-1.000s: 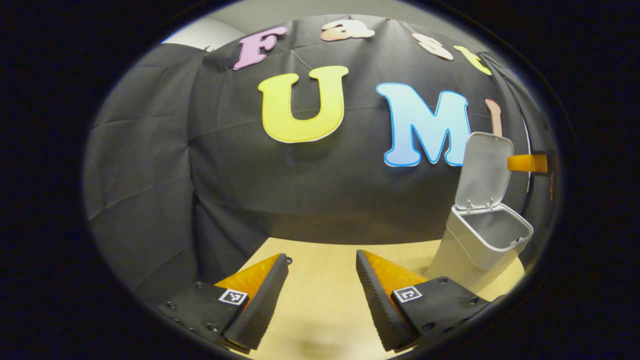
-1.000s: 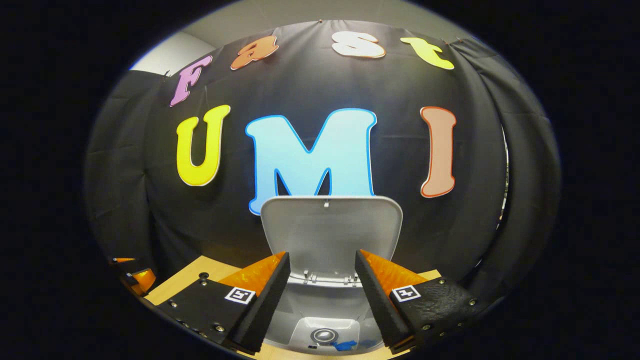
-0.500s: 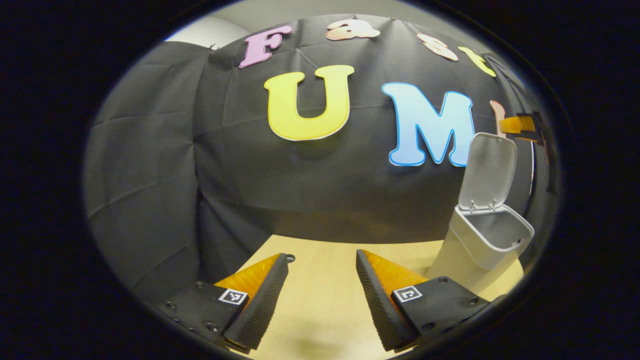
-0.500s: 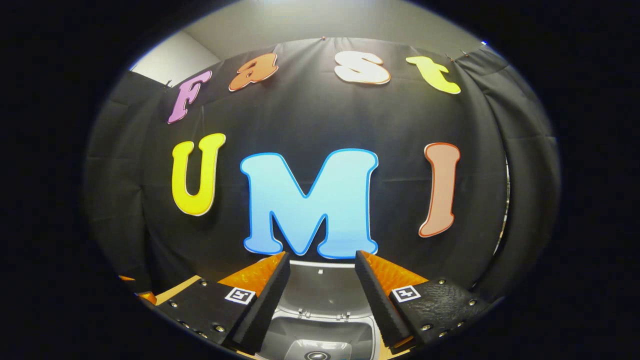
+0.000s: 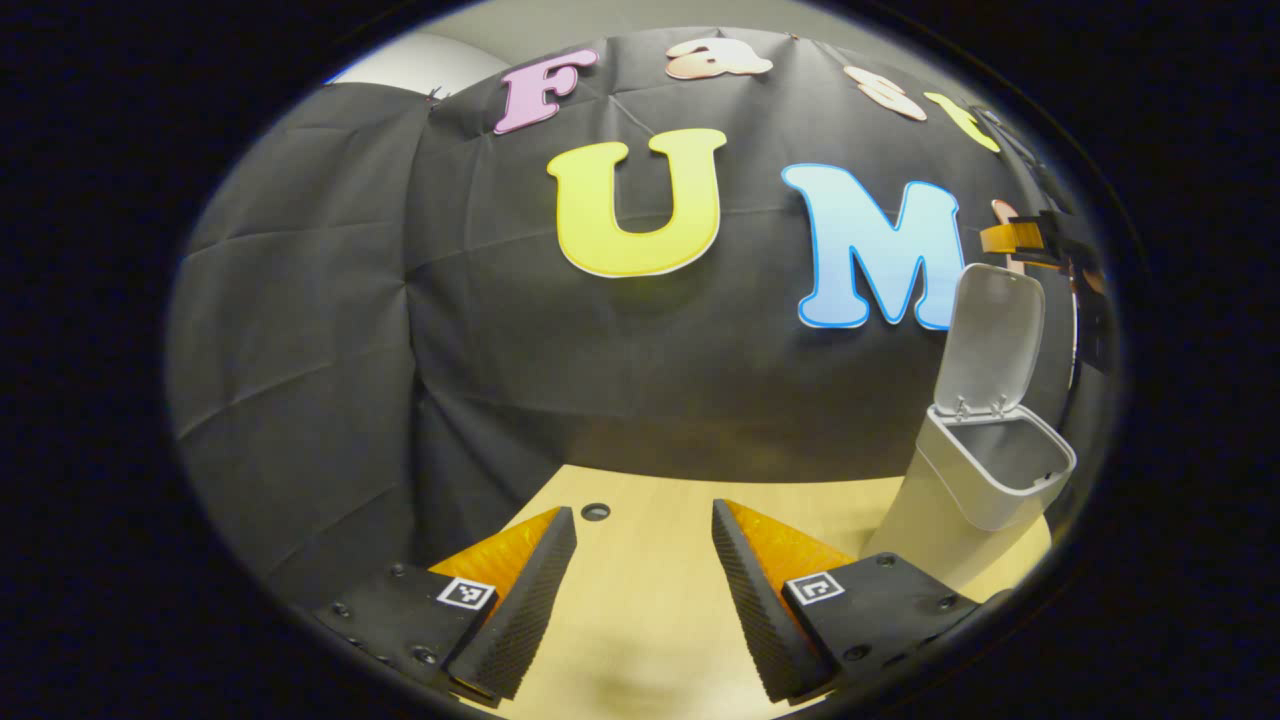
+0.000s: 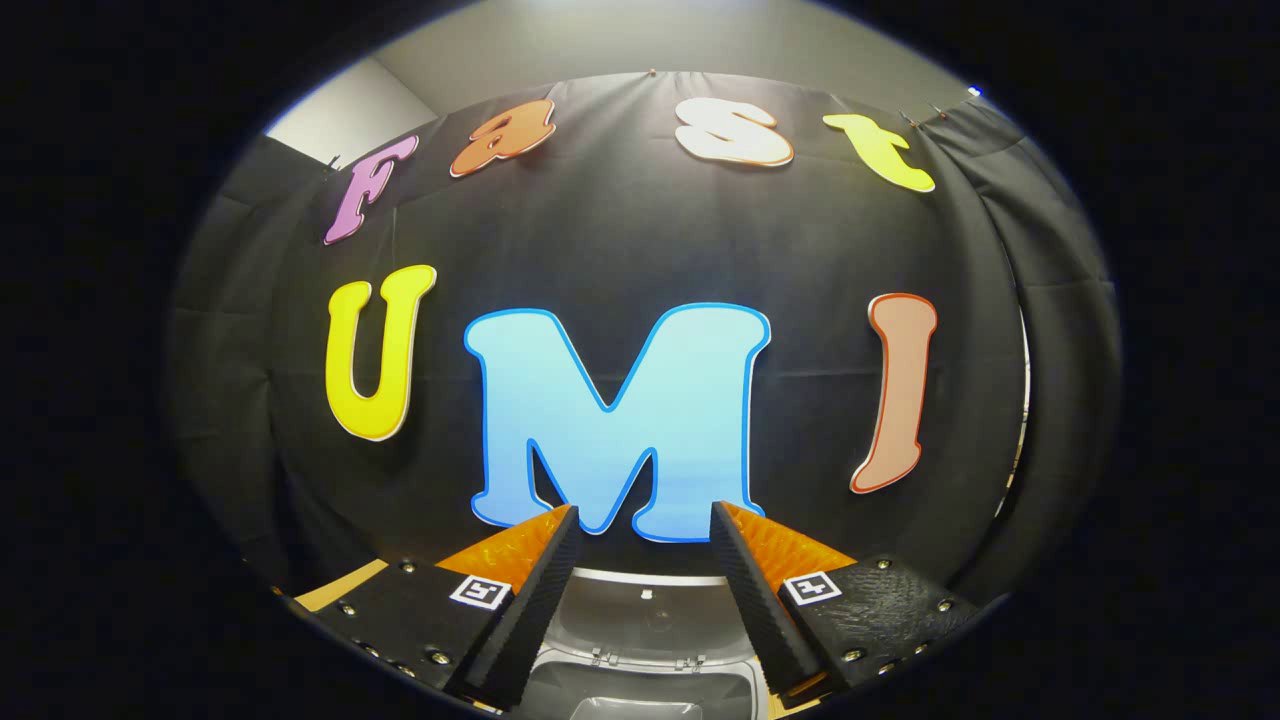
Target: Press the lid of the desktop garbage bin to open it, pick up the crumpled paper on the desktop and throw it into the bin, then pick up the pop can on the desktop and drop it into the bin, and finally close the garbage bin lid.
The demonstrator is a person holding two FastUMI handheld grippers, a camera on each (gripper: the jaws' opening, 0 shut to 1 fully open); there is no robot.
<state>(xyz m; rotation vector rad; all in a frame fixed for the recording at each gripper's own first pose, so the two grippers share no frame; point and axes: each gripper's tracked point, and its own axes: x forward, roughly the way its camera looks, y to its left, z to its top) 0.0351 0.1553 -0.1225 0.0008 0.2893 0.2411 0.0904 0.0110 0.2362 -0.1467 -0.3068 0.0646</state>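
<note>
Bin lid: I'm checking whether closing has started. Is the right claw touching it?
Apart. In the left gripper view the right claw hangs above the raised lid, wall visible between.

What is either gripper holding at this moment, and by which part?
Nothing is held. The left gripper has its jaws apart over bare table. The right gripper has its jaws apart above the open bin, with its raised lid behind them.

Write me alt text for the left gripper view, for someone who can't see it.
A white desktop garbage bin stands at the right on a light wooden table, its lid raised upright. The left gripper is open and empty over the table, and the right gripper is above the lid.
</note>
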